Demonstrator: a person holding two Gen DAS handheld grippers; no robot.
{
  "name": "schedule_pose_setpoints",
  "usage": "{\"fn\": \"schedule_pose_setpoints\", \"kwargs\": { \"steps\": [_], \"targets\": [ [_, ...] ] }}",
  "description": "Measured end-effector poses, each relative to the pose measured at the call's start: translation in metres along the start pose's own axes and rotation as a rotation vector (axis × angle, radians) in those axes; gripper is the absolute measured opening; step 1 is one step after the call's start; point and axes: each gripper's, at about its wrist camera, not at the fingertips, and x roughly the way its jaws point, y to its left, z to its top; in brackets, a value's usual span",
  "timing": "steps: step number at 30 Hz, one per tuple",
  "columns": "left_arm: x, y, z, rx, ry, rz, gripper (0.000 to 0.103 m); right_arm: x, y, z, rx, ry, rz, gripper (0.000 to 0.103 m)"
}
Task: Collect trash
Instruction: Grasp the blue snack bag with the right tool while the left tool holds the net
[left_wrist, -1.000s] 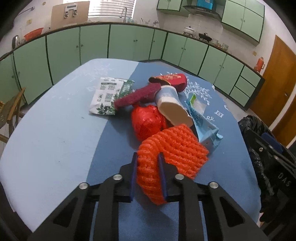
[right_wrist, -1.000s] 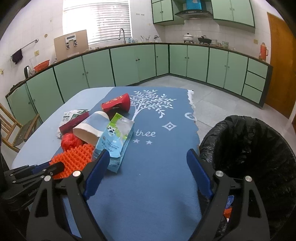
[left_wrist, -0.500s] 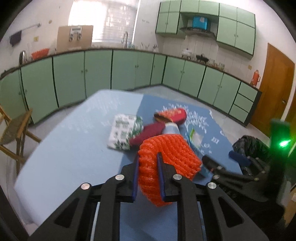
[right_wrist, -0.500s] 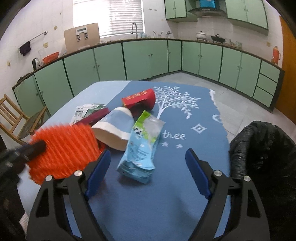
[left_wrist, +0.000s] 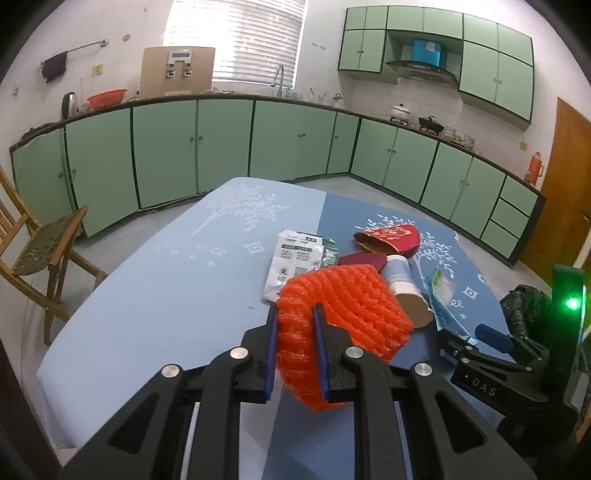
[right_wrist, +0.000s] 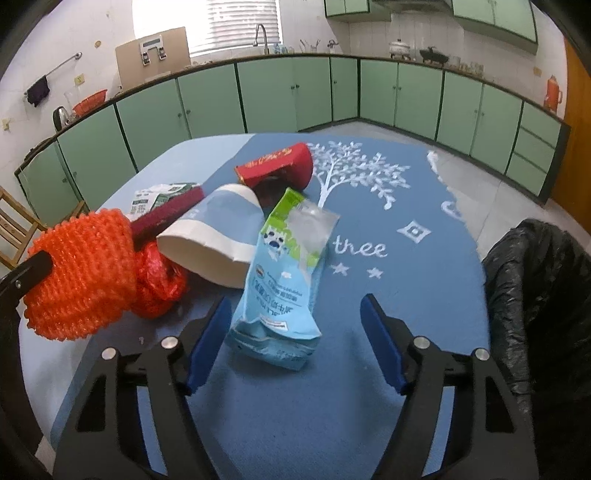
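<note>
While our left gripper (left_wrist: 294, 347) carries the orange foam net (left_wrist: 340, 314) clear of the table (left_wrist: 155, 295), its fingers are clamped on one edge of that net, which bulges out on either side of the pads. We judge the net to be very light, soft and springy, so a pinch on a fold near the rim looks enough, and it should drop freely once let go over the black bin bag (right_wrist: 535, 295) at the right end of the table.

Our right gripper (right_wrist: 295, 343) has just been closing its jaws, yet the fingers are apart, with the lower end of the blue milk pouch (right_wrist: 284, 280) lying between them and neither pad pressing on it. The pouch lies flat on the dark blue cloth, its green top pointing away from us and leaning against the paper cup (right_wrist: 214, 240). It looks empty and limp, with a smooth, probably slippery film, so we would take it across the crumpled bottom edge, where the folds give the pads something to bite.

Beyond it lie the cup on its side, a red crumpled bag (right_wrist: 159, 280) beside it, a red box (right_wrist: 277, 166) further back, a dark red wrapper (right_wrist: 166, 214) and a white and green packet (left_wrist: 299, 254). All look light; the cup should crush easily if squeezed hard.
</note>
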Motion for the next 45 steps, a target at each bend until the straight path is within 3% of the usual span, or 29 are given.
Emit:
{"fn": "schedule_pose_setpoints", "kwargs": {
  "steps": [4, 12, 21, 32, 45],
  "targets": [
    [0.002, 0.001, -0.001, -0.004, 0.005, -0.005, 0.018, 0.008, 0.001, 0.0, 0.005, 0.035, 0.031, 0.05],
    [-0.004, -0.001, 0.002, -0.006, -0.011, -0.02, 0.018, 0.0, -0.002, -0.001, 0.01, 0.035, 0.051, 0.043],
    [-0.019, -0.014, 0.01, 0.011, -0.04, -0.048, 0.018, -0.032, -0.016, -0.002, 0.007, 0.001, 0.052, 0.043],
    [-0.03, -0.045, 0.025, 0.049, -0.073, -0.1, 0.018, -0.09, -0.037, 0.018, 0.01, -0.111, 0.052, 0.043],
    [-0.034, -0.111, 0.04, 0.122, -0.107, -0.225, 0.018, -0.146, -0.08, 0.025, 0.053, -0.222, 0.013, 0.043]
  ]
}}
